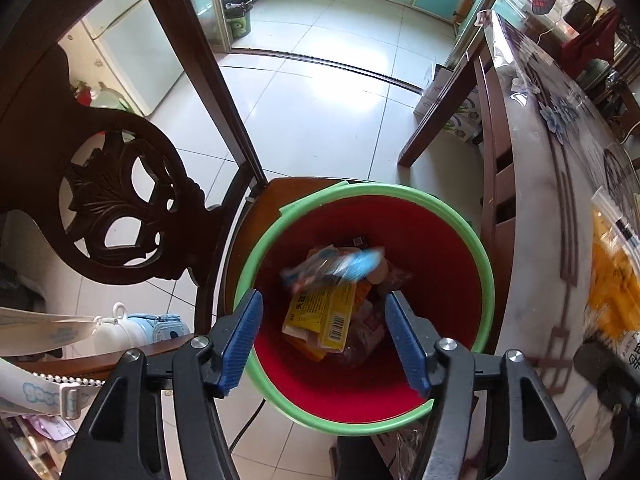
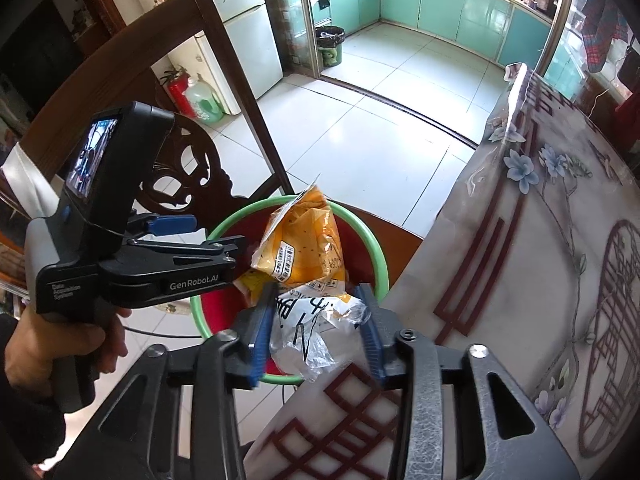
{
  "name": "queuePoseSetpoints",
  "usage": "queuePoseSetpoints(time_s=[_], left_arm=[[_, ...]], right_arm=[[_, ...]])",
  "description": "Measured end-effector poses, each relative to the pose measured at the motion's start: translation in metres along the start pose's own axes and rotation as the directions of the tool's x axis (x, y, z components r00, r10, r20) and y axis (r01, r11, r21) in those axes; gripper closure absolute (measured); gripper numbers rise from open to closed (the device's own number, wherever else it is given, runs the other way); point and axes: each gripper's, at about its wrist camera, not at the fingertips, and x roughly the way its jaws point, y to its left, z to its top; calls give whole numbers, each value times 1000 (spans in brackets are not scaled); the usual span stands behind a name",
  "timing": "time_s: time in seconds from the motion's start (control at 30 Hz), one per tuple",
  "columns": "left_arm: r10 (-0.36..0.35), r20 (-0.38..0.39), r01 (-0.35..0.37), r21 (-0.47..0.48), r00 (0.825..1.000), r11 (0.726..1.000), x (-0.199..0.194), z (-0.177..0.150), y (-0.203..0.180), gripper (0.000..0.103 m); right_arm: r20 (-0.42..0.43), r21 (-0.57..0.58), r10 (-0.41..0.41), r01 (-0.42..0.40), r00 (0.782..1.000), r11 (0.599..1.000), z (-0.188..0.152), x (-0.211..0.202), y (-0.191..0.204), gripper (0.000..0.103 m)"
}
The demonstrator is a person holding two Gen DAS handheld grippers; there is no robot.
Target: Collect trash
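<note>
Above a carved wooden chair [image 1: 120,200], the left claw [image 1: 320,340] hangs with its blue fingers spread wide and nothing between them, pointing straight down into the red bin [image 1: 484,272] with the green rim, where a blurred blue-and-white wrapper [image 1: 340,266] sits over a yellow box [image 1: 324,316] and other packets. To the right, at the counter [image 2: 540,280] edge, the right claw [image 2: 316,332] pinches the crumpled clear end of an orange snack bag [image 2: 304,248] that rises over the bin's mouth. The bag looks light, soft and slippery; its bunched film appears the surest place to hold.
</note>
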Motion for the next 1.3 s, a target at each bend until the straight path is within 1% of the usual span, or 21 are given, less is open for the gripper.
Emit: queuePoseSetpoints(time_s=[0.03,0.1,0.23,0.37,0.47,0.5,0.57,0.63,0.67,0.7,0.77,0.8,0.83,0.87,1.0,1.03,1.07,1.1,1.17,1.23,1.3], left_arm=[[10,2,-10,5,1000,1000,0,1,-1,40],[27,0,-27,7,1000,1000,0,2,-1,37],[38,-5,-38,-8,999,999,-2,-1,-2,37],[8,104,-9,12,995,1000,-35,-4,-25,37],[-41,213,28,63,976,998,-75,-3,-60,37],[-66,240,48,79,969,996,-87,-2,-71,37],[-113,310,80,116,944,990,-114,-2,-96,37],[-161,382,110,152,910,982,-144,-4,-122,37],[-193,426,132,169,884,977,-162,-6,-137,34],[-215,460,147,179,861,973,-176,-9,-148,26],[-247,534,168,193,809,967,-204,-15,-170,21],[-264,578,181,198,772,963,-221,-19,-183,20],[-273,604,188,201,749,961,-231,-22,-192,19],[-280,643,194,203,713,960,-245,-27,-205,17],[-263,741,180,193,618,965,-280,-45,-244,13],[-248,773,164,187,584,969,-289,-52,-254,13],[-238,791,154,183,563,971,-297,-58,-262,13],[-229,813,141,181,535,973,-305,-63,-271,11],[-237,827,124,202,509,971,-316,-71,-287,8],[-218,829,84,205,514,975,-326,-79,-303,6],[-154,845,24,165,513,986,-334,-89,-318,6]], right_arm=[[3,1,0,0,1000,1000,0,-1,0,37],[21,4,-2,2,1000,1000,-1,-3,0,24],[42,-12,-12,12,999,1000,-4,-11,-2,21],[101,13,-82,81,991,997,-13,-33,-24,21],[190,75,-134,122,973,990,-21,-70,-51,13],[212,91,-145,128,967,988,-23,-80,-57,3],[298,144,-184,147,937,979,-34,-117,-81,0],[356,179,-231,177,905,968,-46,-146,-98,0],[387,200,-271,206,882,958,-54,-166,-111,0],[401,211,-294,225,867,951,-60,-179,-121,0],[431,236,-345,265,834,935,-72,-203,-135,0],[462,257,-381,291,801,922,-82,-220,-143,0],[485,269,-400,303,778,914,-85,-228,-146,0],[527,295,-432,319,732,901,-97,-245,-151,0],[641,369,-517,363,567,856,-134,-296,-164,0],[651,377,-530,375,543,847,-137,-300,-164,0],[647,392,-559,403,518,827,-143,-306,-168,0],[620,399,-581,426,527,812,-143,-305,-172,0],[549,429,-633,466,546,774,-145,-300,-182,0],[536,456,-653,468,534,757,-152,-300,-187,0],[563,475,-628,411,537,778,-163,-305,-194,0]])
